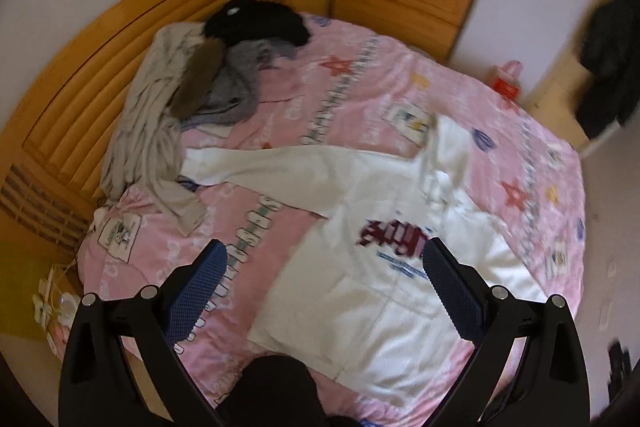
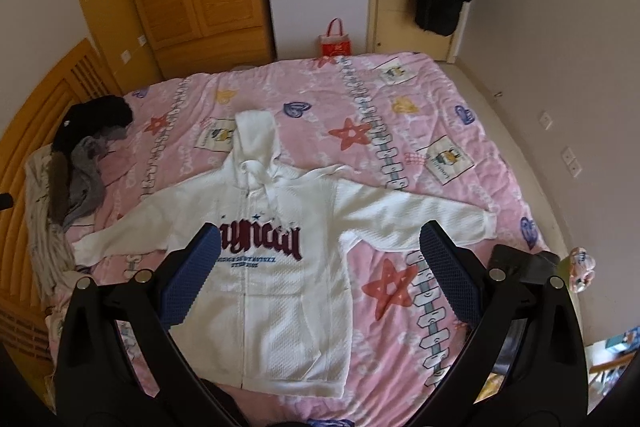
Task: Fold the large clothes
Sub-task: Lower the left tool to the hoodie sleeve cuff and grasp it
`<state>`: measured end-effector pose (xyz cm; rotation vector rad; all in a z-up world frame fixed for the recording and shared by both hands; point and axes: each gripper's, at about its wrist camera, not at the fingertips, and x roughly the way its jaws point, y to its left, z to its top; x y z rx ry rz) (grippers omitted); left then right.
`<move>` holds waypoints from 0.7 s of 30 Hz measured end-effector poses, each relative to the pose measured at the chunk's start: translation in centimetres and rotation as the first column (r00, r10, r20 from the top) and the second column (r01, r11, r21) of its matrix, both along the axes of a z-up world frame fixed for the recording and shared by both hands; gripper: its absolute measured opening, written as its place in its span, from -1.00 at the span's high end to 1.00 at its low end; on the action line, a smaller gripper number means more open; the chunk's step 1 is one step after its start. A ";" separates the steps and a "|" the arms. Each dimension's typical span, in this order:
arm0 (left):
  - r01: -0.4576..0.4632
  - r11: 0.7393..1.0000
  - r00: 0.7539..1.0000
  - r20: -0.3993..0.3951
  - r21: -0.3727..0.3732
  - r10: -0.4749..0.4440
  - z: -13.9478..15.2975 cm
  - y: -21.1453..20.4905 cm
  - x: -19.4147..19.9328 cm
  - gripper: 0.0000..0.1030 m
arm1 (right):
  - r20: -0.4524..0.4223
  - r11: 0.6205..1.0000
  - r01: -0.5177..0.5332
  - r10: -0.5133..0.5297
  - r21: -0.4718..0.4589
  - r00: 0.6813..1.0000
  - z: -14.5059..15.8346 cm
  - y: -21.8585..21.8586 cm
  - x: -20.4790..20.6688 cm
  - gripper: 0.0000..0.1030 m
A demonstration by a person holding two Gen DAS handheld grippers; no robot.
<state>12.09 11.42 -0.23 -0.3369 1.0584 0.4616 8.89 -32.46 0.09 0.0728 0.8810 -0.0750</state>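
The white waffle-knit zip hoodie with dark red lettering (image 2: 288,259) lies flat, face up, in the middle of the pink patterned bedspread (image 2: 460,115), sleeves out to both sides, hood toward the far edge, no fold made yet. Left gripper (image 1: 324,267) and right gripper (image 2: 320,255) both hang above it, jaws spread wide and empty, so I'd say every fold is left to do.

The left wrist view is motion-blurred: the lettering on the white hoodie (image 1: 372,267) smears unreadable. In the right wrist view, the small blue text under the dark red lettering (image 2: 262,241) is too fine to read, and gripper fingers (image 2: 188,275) cover the hoodie's lower-left corner.
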 end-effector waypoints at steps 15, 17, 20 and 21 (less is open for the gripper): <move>-0.325 0.930 0.918 -0.291 -0.170 0.268 -26.5 32.9 10.9 -0.84 | -0.055 0.978 0.175 -0.181 -0.113 0.982 -5.2 17.1 10.2 -0.88; -0.329 0.922 0.906 -0.343 -0.203 0.247 -31.4 35.8 12.1 -0.84 | -0.085 0.984 0.150 -0.158 -0.097 0.984 -6.3 19.9 11.7 -0.88; -0.381 0.879 0.877 -0.414 -0.287 0.245 -38.5 39.3 12.8 -0.84 | -0.127 0.988 0.104 -0.118 -0.111 0.985 -8.2 24.7 13.5 -0.88; -0.398 0.865 0.869 -0.430 -0.307 0.247 -40.3 40.0 12.9 -0.84 | -0.129 0.987 0.086 -0.104 -0.132 0.986 -8.6 26.3 13.8 -0.88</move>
